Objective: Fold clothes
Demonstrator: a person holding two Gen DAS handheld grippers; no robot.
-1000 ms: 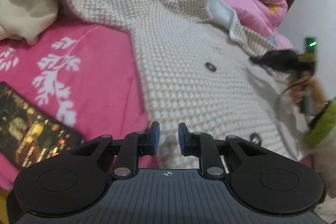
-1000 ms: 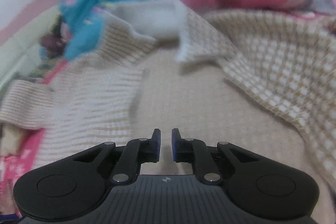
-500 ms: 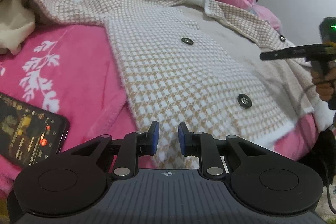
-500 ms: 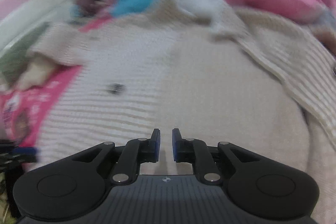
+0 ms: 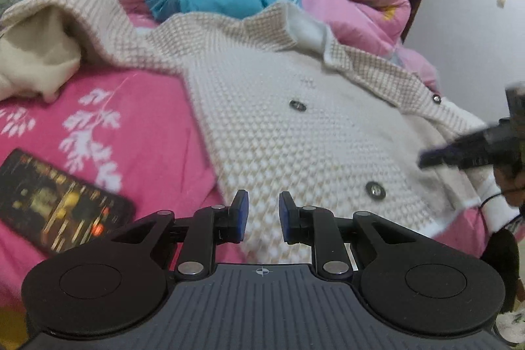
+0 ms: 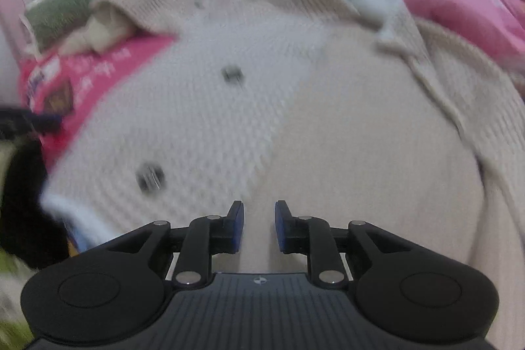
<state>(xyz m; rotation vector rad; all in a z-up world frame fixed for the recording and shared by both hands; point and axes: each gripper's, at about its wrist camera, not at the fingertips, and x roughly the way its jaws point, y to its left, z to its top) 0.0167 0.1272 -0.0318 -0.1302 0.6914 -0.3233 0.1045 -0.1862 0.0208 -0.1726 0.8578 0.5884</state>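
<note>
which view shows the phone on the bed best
Left wrist view: the phone lies lit, screen up, on the pink bedspread, left of the knit cardigan. The right wrist view is motion-blurred and shows no recognisable phone.

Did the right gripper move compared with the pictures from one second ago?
Yes. In its own view the right gripper has pulled back toward the cardigan's hem: two buttons and the pink bedspread now show, which the collar area filled before.
</note>
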